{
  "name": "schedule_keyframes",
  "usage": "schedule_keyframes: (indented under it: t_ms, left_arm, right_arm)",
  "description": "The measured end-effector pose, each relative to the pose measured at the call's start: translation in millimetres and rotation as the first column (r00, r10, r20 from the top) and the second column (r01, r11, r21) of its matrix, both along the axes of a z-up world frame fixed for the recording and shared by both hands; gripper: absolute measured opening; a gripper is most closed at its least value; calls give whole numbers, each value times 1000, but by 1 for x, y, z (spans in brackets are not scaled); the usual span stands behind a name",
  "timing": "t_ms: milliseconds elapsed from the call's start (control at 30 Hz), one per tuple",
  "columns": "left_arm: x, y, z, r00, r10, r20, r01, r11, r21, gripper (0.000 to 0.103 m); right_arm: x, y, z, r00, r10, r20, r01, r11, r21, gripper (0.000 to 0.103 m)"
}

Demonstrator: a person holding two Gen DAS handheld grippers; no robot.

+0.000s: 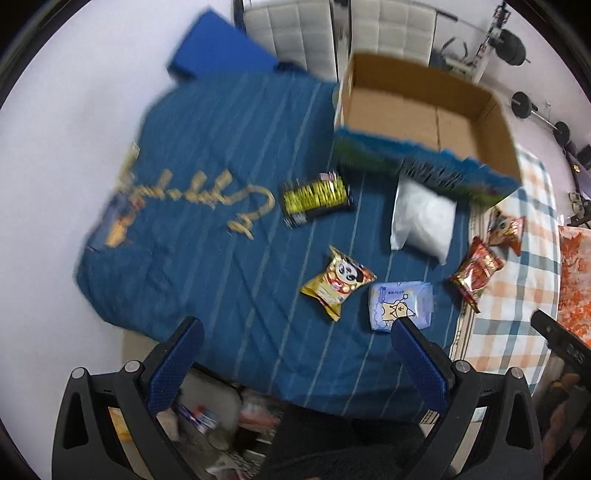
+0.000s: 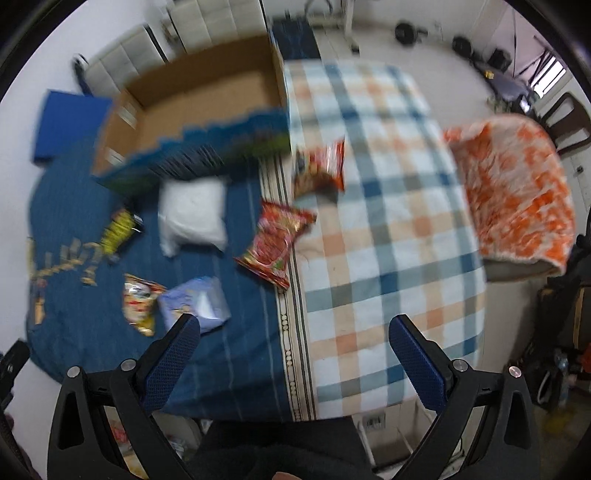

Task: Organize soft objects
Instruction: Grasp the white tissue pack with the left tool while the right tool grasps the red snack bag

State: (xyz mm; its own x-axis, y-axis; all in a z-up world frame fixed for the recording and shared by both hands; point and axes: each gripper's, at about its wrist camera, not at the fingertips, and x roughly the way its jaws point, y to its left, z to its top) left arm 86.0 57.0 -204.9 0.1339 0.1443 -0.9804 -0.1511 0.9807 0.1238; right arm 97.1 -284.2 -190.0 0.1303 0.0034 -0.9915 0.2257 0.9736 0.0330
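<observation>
Several soft packets lie on a blue striped cloth point(image 1: 207, 155): a black-and-yellow packet point(image 1: 316, 197), a white pillow pack point(image 1: 423, 221), a yellow panda snack bag point(image 1: 338, 282), a pale blue tissue pack point(image 1: 400, 304) and a red snack bag point(image 1: 478, 271). Another red bag point(image 1: 506, 227) lies on the checked cloth. An open, empty cardboard box point(image 1: 417, 114) stands behind them. My left gripper point(image 1: 295, 338) is open and empty, above the near edge of the blue cloth. My right gripper point(image 2: 293, 334) is open and empty; the same packets point(image 2: 277, 243) and box point(image 2: 199, 107) show left of it.
A checked orange-and-blue cloth point(image 2: 388, 229) covers the right half of the surface. An orange-patterned cushion point(image 2: 517, 192) lies at far right. A blue folder point(image 1: 218, 46) sits at back left. White chairs point(image 1: 295, 33) and dumbbells point(image 1: 535, 110) stand beyond.
</observation>
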Motion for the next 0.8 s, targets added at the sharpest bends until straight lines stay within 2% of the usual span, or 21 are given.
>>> schedule_keyframes:
  t_ms: [167, 267, 367, 567, 733, 800]
  left_arm:
    - [39, -6, -64, 996, 12, -86, -19, 997, -79, 103]
    - [72, -25, -96, 993, -13, -116, -2, 992, -125, 103]
    - [102, -44, -119, 990, -42, -137, 19, 986, -165, 103]
    - [143, -86, -145, 974, -143, -176, 102, 969, -224, 103]
    - [162, -115, -164, 951, -202, -233, 153, 966, -210, 103]
    - [168, -124, -171, 945, -215, -248, 166, 965, -205, 103]
  right_arm:
    - [36, -17, -92, 991, -77, -105, 78, 997, 0, 103]
    - [57, -26, -132, 980, -126, -154, 133, 990, 37, 101]
    - [76, -27, -160, 974, -148, -172, 158, 986, 50, 97]
    - [98, -14, -205, 963, -153, -224, 180, 978, 105, 75]
    - [101, -10, -229, 952, -127, -279, 166, 979, 121, 49]
    - [100, -13, -233, 950, -86, -301, 122, 987, 103, 49]
